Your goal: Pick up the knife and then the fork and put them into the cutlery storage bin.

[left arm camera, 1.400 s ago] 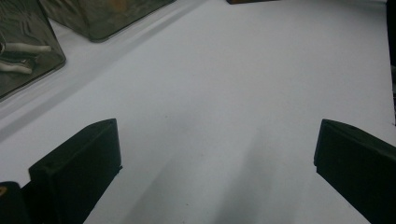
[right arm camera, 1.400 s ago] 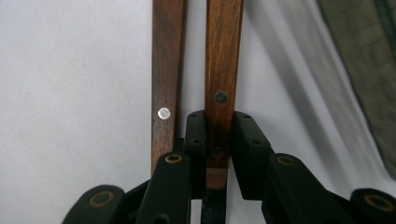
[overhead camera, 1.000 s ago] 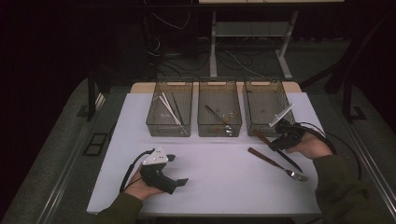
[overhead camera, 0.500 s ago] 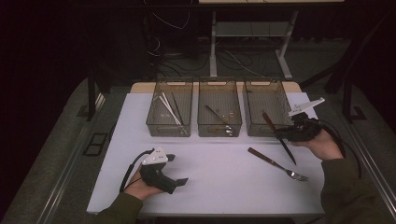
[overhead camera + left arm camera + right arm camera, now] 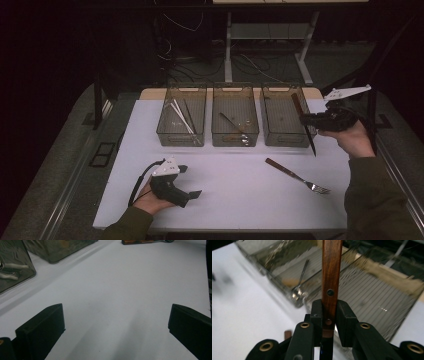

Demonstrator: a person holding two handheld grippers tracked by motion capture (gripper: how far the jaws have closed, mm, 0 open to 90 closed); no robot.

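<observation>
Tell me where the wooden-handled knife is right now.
In the high view, the wooden-handled knife is off the table at the right, clamped in the right tool, hanging blade-down over the right-hand bin. The fork lies on the table nearby.

The white worktop [image 5: 235, 200] lies bare across its middle and near edge, so a hand-held gripper could pass freely there, with only the wooden-handled metal fork [image 5: 297, 175] lying at about 4 o'clock of centre. Along 12 o'clock three clear wire-floored plastic bins [image 5: 235, 122] stand side by side in a row, walling off the far edge. The left hand-held gripper [image 5: 192, 195] rests at 7 o'clock; the right hand-held gripper [image 5: 303, 120] hangs at 2 o'clock, its long wooden-handled knife [image 5: 303, 122] slanting over the rightmost bin's near right corner.
</observation>
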